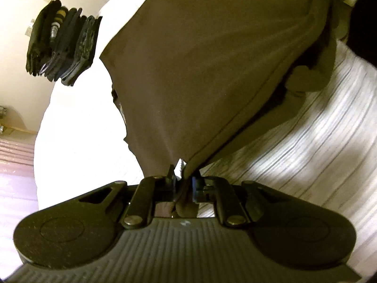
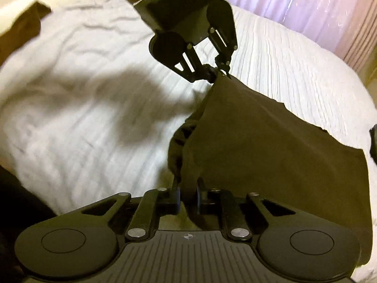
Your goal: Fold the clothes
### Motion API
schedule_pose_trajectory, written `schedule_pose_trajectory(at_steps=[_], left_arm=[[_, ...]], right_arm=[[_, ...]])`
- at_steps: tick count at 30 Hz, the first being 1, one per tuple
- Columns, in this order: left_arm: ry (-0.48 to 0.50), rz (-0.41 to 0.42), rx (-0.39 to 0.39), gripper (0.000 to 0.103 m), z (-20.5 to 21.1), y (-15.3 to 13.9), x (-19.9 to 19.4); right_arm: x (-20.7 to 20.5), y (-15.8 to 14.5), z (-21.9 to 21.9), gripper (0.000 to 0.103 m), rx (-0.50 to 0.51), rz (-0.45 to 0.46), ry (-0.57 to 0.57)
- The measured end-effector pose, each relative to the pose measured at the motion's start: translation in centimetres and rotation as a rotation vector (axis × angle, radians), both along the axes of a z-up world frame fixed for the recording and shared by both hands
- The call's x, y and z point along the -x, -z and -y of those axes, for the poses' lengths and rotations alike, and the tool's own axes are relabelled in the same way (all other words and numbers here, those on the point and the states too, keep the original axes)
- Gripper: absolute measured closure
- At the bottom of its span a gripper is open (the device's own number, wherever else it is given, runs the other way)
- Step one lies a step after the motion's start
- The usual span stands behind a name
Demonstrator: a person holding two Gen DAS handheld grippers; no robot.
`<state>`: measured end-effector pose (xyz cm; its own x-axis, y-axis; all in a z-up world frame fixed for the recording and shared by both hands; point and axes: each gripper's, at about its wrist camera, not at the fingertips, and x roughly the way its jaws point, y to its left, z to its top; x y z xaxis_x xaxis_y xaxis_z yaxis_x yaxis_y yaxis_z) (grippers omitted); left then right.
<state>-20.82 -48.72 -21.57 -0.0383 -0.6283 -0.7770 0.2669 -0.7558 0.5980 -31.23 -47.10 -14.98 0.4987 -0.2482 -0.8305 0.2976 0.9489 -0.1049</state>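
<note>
Both tools clamped on one brown garment (image 2: 259, 146): left tool (image 2: 218, 72) on the far corner, right tool (image 2: 188, 193) on the near edge, cloth stretched between them above the bed (image 2: 82, 82). Mid-fold by my read; layers partly doubled, laying down and squaring remain. Dark folded stack (image 1: 61, 47) sits ahead-left of the left tool.

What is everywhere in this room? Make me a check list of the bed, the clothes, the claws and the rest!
Surface: white ribbed bedspread, rumpled.
Job's things: brown garment held up between both claws.
Clutter: stack of dark folded clothes on the bed; another brown cloth at the bed's edge.
Grippers: left claw shut on the garment; right claw shut on it too.
Cables: nothing seen.
Surroundings: pink curtain, cream wall.
</note>
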Motion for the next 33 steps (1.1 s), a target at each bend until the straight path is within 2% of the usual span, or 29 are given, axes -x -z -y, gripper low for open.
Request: schedule_pose_trajectory(at_steps=[3,6,12,16,19,22,24,27,33], left_arm=[[0.028,0.02,0.008,0.094,0.1,-1.8,0.7],[0.036,0.033,0.018,0.094,2.5,-4.2,1.6],[0.083,0.058,0.077,0.093,12.1,-9.9,7.2],[0.096,0.052,0.058,0.092,20.8,-11.5,12.8],[0.125,0.053,0.005,0.092,26.9,-10.1,16.5],[0.146,0.057,-0.084,0.092,32.2,-7.2,19.2],[0.16,0.07,-0.145,0.092,34.8,-4.8,20.5],[0.167,0.081,-0.212,0.092,37.3,-2.2,21.9],[0.168,0.058,-0.256,0.088,39.2,-0.9,22.5]], right_arm=[[1.2,-1.3,1.1,0.093,-0.062,0.036,0.046],[3.8,-3.5,3.7,0.093,-0.107,0.12,0.161],[11.9,-8.1,11.4,0.093,-0.109,0.303,0.431],[17.8,-7.9,18.0,0.093,-0.139,0.37,0.585],[22.2,-6.3,22.9,0.093,-0.196,0.391,0.698],[26.3,-3.3,27.5,0.093,-0.281,0.389,0.794],[27.9,-2.0,29.0,0.093,-0.323,0.39,0.83],[29.5,-0.4,30.3,0.093,-0.372,0.391,0.873],[32.8,2.9,32.9,0.093,-0.47,0.394,0.959]])
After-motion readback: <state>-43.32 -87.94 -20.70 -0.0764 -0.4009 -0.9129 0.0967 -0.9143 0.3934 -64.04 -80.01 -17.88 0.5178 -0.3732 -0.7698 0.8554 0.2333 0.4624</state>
